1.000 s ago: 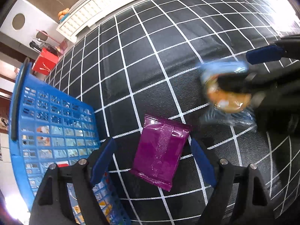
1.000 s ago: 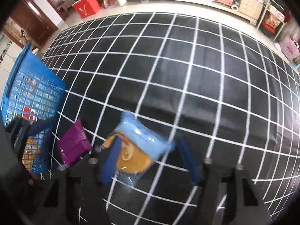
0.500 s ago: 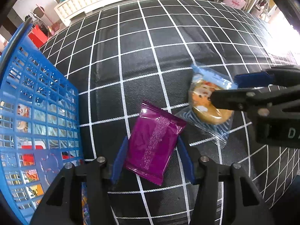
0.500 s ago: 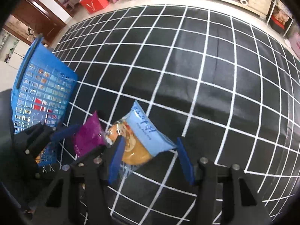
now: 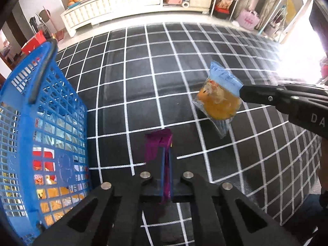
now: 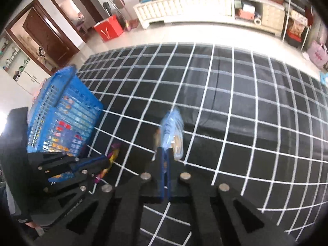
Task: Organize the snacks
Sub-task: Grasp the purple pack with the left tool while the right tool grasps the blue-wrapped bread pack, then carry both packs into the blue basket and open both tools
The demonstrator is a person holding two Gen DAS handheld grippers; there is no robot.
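At the left edge of the left wrist view I have the blue basket (image 5: 47, 127), already holding packets I can glimpse through its mesh wall. Just right of it, low centre, my left gripper (image 5: 166, 160) has its fingers closed flat on the purple snack packet (image 5: 157, 143), which is pinched edge-on and lifted off the black grid-lined surface (image 5: 143, 78). Further right, my right gripper (image 5: 244, 96) enters from the frame's right side, fingers shut on the blue-topped bun packet (image 5: 219, 102), which hangs clear of the surface.

In the right wrist view the same order holds: basket (image 6: 61, 112) at left, left gripper (image 6: 96, 164) beside it, then the bun packet (image 6: 172, 129) upright at centre between the closed fingers of the right gripper (image 6: 165, 157).

My worry is the grips. Both packets are slippery film held near one edge, so a quick swing toward the basket could let one slide out, and the bun could be squashed. Both tools heading for one opening could also collide, or clip the basket rim.

I can't read the packet printing, the basket's interior is only partly visible, and the purple packet is blurred in the right wrist view.
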